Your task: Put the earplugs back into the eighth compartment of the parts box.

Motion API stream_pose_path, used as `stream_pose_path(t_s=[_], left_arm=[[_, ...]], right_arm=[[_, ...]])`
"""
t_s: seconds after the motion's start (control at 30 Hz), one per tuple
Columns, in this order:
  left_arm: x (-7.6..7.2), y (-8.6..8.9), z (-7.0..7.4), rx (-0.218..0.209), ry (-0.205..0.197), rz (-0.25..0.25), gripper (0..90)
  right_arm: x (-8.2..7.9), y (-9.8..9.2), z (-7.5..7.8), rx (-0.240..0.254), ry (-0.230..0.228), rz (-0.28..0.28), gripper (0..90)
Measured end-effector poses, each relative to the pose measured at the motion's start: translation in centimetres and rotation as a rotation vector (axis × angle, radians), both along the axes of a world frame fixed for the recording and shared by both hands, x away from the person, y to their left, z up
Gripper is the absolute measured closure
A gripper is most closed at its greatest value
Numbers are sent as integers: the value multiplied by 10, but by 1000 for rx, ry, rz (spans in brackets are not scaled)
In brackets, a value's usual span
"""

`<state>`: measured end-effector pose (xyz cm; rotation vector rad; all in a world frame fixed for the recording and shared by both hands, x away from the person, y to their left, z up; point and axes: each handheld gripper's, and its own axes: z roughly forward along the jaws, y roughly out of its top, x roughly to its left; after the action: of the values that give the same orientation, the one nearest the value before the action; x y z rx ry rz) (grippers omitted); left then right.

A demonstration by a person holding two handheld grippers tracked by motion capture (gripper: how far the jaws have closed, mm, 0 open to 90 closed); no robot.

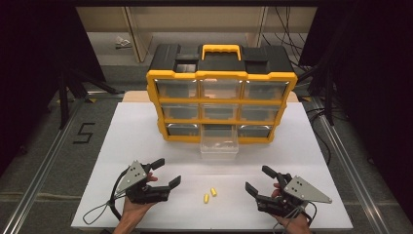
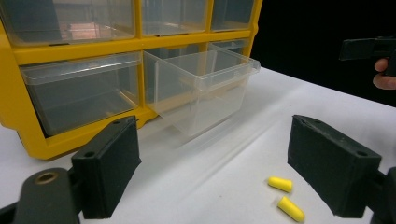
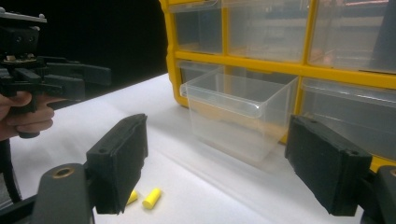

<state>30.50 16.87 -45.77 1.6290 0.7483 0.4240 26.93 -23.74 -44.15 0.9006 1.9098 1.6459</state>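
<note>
L gripper (image 1: 163, 172) & R gripper (image 1: 258, 179) both spread wide, grasping nothing, w/ 2 yellow earplugs (image 1: 210, 195) between them, clear drawer (image 1: 219, 144) pulled out of organizer (image 1: 221, 92).

The left gripper (image 1: 163, 171) and the right gripper (image 1: 258, 179) are black, each with two thick, blocky rectangular jaws bearing small screw holes. A grey three-cornered plate tops each one. A thin black cable loops away from each handle. A brass-coloured ring, perhaps a bushing, sits at one jaw's base. The person's forearms are bare.
</note>
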Motion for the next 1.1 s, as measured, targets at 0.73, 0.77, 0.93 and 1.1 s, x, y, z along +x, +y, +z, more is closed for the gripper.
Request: stream_pose_path(t_s=[0.73, 0.77, 0.93, 1.1], left_arm=[[-1, -1, 1, 9, -9, 4, 161], [-1, -1, 1, 9, -9, 4, 161], [-2, -1, 1, 13, -13, -3, 161], [-2, -1, 0, 16, -14, -1, 160]], right_arm=[[16, 23, -2, -90, 128, 74, 260], [16, 23, -2, -90, 128, 74, 260], [22, 42, -8, -200, 198, 122, 295], [29, 59, -12, -300, 252, 157, 355]])
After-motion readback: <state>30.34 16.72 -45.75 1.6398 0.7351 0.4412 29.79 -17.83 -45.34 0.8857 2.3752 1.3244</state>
